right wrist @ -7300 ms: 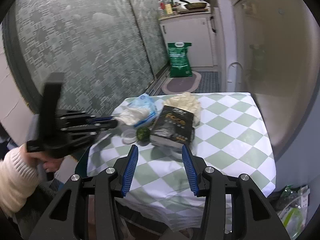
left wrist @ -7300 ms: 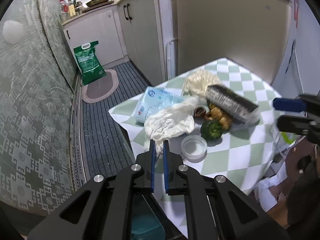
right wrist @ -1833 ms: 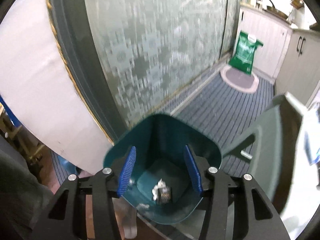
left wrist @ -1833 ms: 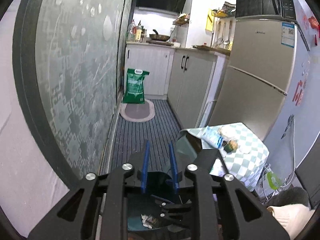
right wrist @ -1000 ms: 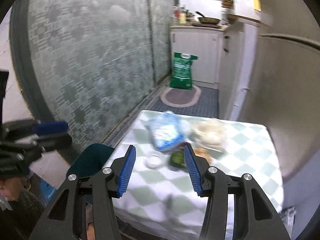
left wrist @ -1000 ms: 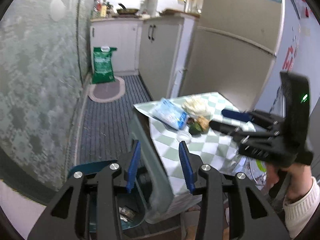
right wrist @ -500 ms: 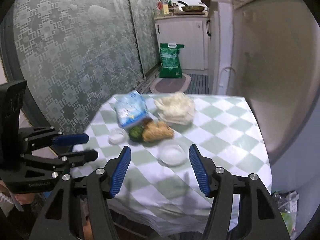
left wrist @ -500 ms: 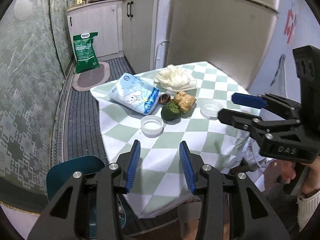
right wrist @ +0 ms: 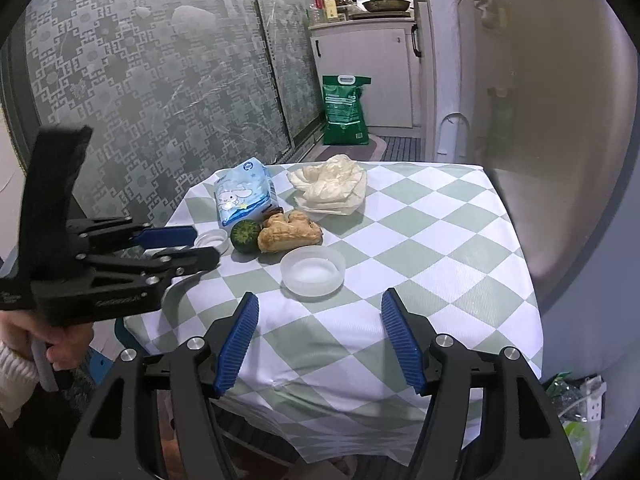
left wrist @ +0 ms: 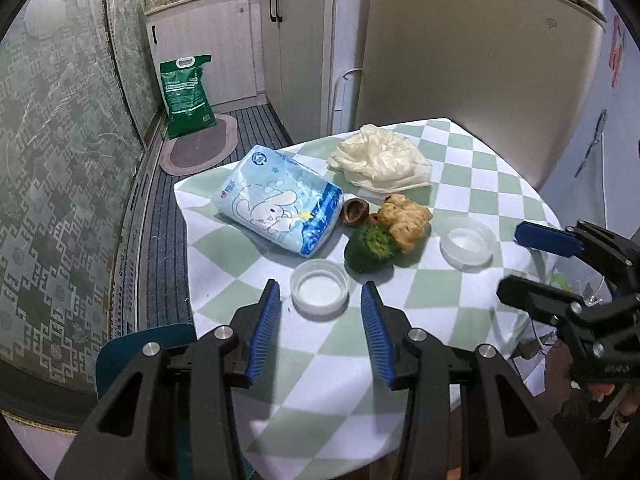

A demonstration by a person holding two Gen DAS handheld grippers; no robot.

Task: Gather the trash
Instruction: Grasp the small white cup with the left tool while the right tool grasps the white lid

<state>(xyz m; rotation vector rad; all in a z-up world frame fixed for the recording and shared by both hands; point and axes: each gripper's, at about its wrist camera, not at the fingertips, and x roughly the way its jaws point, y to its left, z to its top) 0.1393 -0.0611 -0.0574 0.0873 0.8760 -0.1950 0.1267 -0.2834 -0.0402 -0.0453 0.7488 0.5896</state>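
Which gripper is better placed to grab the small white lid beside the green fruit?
Left. The left gripper is open, lined up just short of the lid; the right gripper faces the other lid.

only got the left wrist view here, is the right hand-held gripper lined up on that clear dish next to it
Observer: Yes. In the right wrist view the clear dish sits straight ahead of the right hand-held gripper, just past its fingertips. Its jaws have just been opening and nothing is between them.
Operator: what's behind my left one, i can't see back there
Observer: A hand in a white knit sleeve grips the handle of the left hand-held gripper.
Operator: how close are its tips to the white lid
Observer: Side-on, they reach the near edge of the white lid. The jaws are open and empty, and I cannot tell whether they touch it.
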